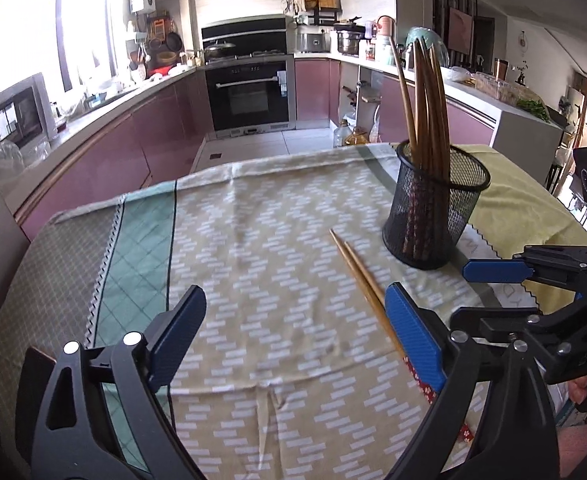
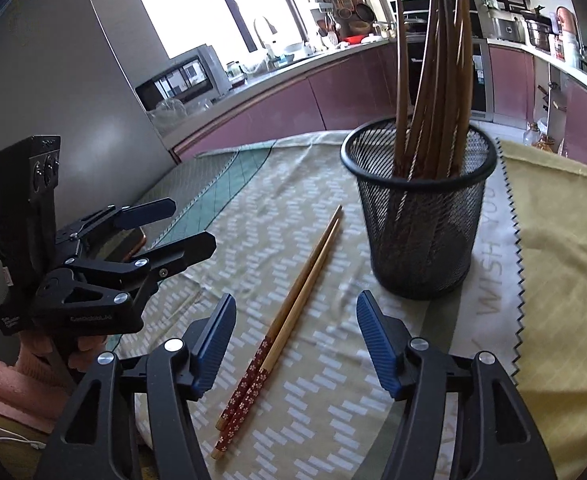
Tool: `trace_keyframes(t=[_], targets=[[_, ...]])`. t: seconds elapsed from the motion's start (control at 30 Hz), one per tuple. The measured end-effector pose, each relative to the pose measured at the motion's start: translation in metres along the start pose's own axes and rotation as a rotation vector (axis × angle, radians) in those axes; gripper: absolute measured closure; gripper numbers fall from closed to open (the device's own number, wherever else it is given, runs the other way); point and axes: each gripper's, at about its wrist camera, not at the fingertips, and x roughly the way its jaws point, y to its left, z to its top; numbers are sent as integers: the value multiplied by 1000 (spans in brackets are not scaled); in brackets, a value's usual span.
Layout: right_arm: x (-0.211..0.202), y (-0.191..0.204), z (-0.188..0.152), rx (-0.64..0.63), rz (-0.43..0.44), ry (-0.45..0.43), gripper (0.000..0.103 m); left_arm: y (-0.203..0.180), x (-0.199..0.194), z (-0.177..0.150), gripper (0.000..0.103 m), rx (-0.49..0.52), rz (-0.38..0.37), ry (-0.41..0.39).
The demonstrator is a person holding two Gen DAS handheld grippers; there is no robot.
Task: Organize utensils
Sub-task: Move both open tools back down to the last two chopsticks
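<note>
Two wooden chopsticks (image 2: 305, 272) with red flowered ends lie side by side on the patterned tablecloth (image 2: 261, 208). They sit between the fingers of my right gripper (image 2: 296, 300), which hovers over them open and apart from them. To their right, a black mesh cup (image 2: 421, 232) stands upright and holds several brown chopsticks (image 2: 433, 80). My left gripper (image 1: 293, 300) is wide open with nothing gripped, and the loose chopsticks (image 1: 357, 276) run past its right finger. In the left wrist view the cup (image 1: 433, 220) stands beyond the right gripper (image 1: 461, 294). The left gripper (image 2: 191, 224) appears at the left of the right wrist view.
A yellow cloth (image 2: 565, 240) with a zigzag edge lies under and to the right of the cup. A dark flat thing with an orange edge (image 2: 137, 242) lies at the table's left rim. A grey wall (image 2: 73, 100) stands close on the left, and kitchen counters (image 1: 105, 120) line the back.
</note>
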Motion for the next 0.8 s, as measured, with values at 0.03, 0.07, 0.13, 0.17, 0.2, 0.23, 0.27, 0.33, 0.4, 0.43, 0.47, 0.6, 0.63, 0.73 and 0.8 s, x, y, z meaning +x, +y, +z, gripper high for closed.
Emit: trace_keyframes(t=[0.03, 0.07, 0.13, 0.17, 0.2, 0.23, 0.27, 0.33, 0.4, 0.43, 0.47, 0.6, 0.63, 0.73, 0.8], targets=[[3, 1, -2, -5, -12, 7, 42, 0, 1, -2, 11, 0, 6, 2], [6, 2, -4, -7, -19, 15, 42, -1, 1, -2, 11, 1, 10, 4], [9, 2, -7, -11, -36, 27, 42, -2, 2, -5, 11, 1, 15, 10], [11, 3, -8, -14, -43, 34, 43, -2, 3, -7, 10, 0, 19, 12], [12, 3, -9, -14, -50, 38, 43, -2, 3, -8, 10, -1, 21, 12], [13, 3, -10, -14, -54, 41, 42, -2, 3, -9, 9, -3, 20, 14], [15, 3, -11, -15, -59, 45, 43, -2, 4, -10, 8, -6, 18, 16], [16, 4, -12, -22, -73, 49, 43, -2, 4, -11, 8, -9, 27, 16], [17, 7, -12, -30, -84, 53, 43, -2, 4, -13, 7, -8, 35, 15], [18, 8, -12, -33, -88, 54, 43, -2, 4, -13, 7, -8, 40, 15], [19, 9, -13, -36, -94, 56, 43, -1, 5, -14, 7, -8, 48, 15], [21, 12, -13, -44, -112, 64, 43, 2, 5, -17, 7, -20, 53, 22], [22, 13, -14, -48, -122, 65, 43, 3, 5, -18, 7, -23, 54, 24], [24, 15, -15, -57, -138, 73, 43, 5, 7, -21, 7, -31, 57, 32], [27, 16, -15, -62, -145, 77, 43, 5, 7, -22, 7, -33, 56, 35]])
